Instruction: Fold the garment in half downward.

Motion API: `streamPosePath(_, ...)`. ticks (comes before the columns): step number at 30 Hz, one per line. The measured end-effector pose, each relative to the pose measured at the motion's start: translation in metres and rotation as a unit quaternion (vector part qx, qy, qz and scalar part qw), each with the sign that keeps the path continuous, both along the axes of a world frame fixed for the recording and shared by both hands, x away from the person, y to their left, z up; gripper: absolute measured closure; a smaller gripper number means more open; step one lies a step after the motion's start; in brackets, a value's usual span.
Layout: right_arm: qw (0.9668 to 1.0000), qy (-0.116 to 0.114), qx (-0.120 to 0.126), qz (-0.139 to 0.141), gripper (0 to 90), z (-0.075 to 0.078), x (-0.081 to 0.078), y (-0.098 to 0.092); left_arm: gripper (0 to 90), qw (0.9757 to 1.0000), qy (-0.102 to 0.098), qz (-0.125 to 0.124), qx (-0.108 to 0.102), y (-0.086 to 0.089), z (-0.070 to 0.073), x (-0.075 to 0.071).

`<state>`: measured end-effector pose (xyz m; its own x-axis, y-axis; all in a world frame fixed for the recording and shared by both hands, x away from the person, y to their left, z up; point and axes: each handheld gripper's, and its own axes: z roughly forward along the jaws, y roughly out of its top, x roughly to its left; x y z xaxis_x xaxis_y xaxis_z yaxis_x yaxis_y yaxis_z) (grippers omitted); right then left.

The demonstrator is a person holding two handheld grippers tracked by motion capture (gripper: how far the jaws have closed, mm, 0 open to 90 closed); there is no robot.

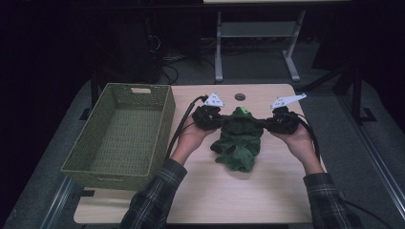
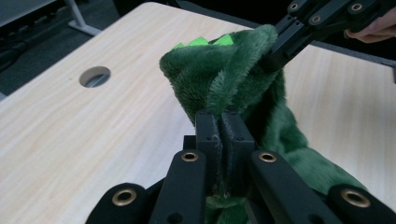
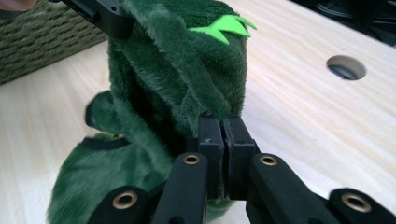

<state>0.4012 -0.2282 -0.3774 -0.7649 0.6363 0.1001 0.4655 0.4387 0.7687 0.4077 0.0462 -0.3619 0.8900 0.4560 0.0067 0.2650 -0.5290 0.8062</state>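
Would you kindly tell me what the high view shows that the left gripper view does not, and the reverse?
High view alone: the empty woven basket left of the table, plaid sleeves and both hands. Left gripper view alone: the left gripper pads pinched shut on a plush fold, close up. Both: the green plush garment with bright spikes, the right gripper gripping its other side, and the table's round hole.

A woven green basket (image 1: pixel 119 136) sits at the desk's (image 1: pixel 267 195) left edge, hanging partly over it — open side up. Near the far edge, a round cable hole (image 1: pixel 239 97) pierces the pale wood. Beyond — a grey-legged stand (image 1: pixel 258 43) on the floor.
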Motion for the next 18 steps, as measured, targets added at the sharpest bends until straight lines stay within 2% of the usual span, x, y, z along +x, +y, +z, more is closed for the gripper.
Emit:
streamPosePath(6, 0.9999, 0.000, 0.003, 0.011, 87.5, -0.005, -0.018, -0.001, 86.7, 0.9999, 0.003, -0.011, -0.009, 0.002, -0.005, -0.018)
streamPosePath(8, 0.9998, -0.013, 0.004, 0.014, 87.5, -0.006, -0.027, -0.001, 86.7, 0.9998, 0.001, -0.017, -0.005, 0.003, -0.007, -0.024)
streamPosePath(12, 0.9996, -0.012, 0.012, 0.021, 87.5, -0.010, -0.042, 0.000, 86.6, 0.9996, -0.012, -0.025, 0.006, 0.006, -0.011, -0.036)
streamPosePath(15, 0.9994, -0.019, 0.014, 0.025, 87.4, -0.016, -0.052, 0.001, 86.7, 0.9994, -0.005, -0.034, 0.002, 0.011, -0.016, -0.043)
streamPosePath(16, 0.9994, -0.014, 0.015, 0.027, 87.5, -0.018, -0.055, 0.001, 86.7, 0.9993, -0.003, -0.037, 0.003, 0.011, -0.019, -0.046)
streamPosePath(18, 0.9993, -0.017, 0.017, 0.029, 87.4, -0.023, -0.061, 0.003, 86.7, 0.9990, 0.002, -0.043, 0.009, 0.012, -0.024, -0.052)
